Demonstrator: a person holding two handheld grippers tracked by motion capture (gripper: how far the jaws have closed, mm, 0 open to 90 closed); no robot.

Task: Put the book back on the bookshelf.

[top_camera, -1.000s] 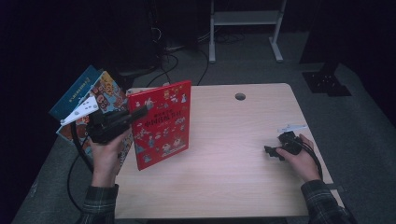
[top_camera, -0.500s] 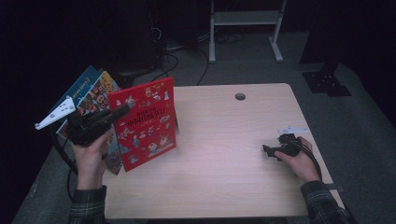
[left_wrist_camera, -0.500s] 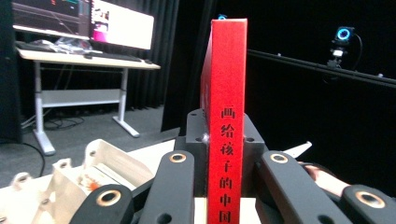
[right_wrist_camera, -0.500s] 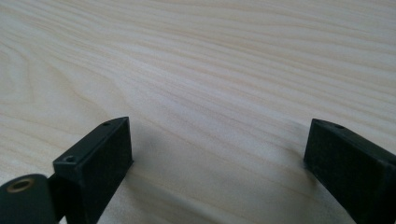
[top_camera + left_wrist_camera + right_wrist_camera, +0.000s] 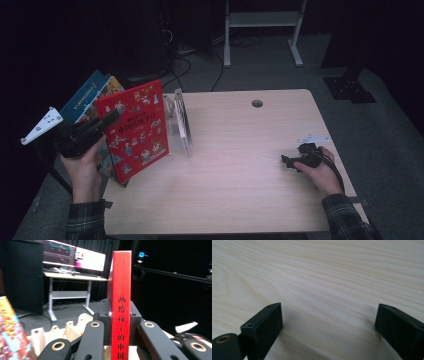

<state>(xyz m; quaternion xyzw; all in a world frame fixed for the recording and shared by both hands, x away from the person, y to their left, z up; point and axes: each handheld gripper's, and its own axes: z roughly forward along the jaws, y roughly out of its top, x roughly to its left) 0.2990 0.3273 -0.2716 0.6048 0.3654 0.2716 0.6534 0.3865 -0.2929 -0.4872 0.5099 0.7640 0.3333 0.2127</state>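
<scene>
We hold the red book upright in our left gripper, with its jaws closed on the spine, which the left gripper view shows running straight up between them with its dark characters facing us. The book hangs at the left edge of the surface, just beside the clear slotted book rack, which stands near the back left corner. We cannot tell whether the book's lower edge touches the surface or floats a little above it. Behind our left hand, more books with colourful covers lean off the left side, apart from the rack. Our right gripper rests on the bare wood at the right side, well apart from the book; the right gripper view shows its jaws spread wide with nothing between them. We judge the work to be about halfway through: the red book is lifted and firmly gripped, but it is not yet in the rack. What remains is to line it up with a slot, lower it in, let go, and probably repeat this with the other books, if they belong there too.
</scene>
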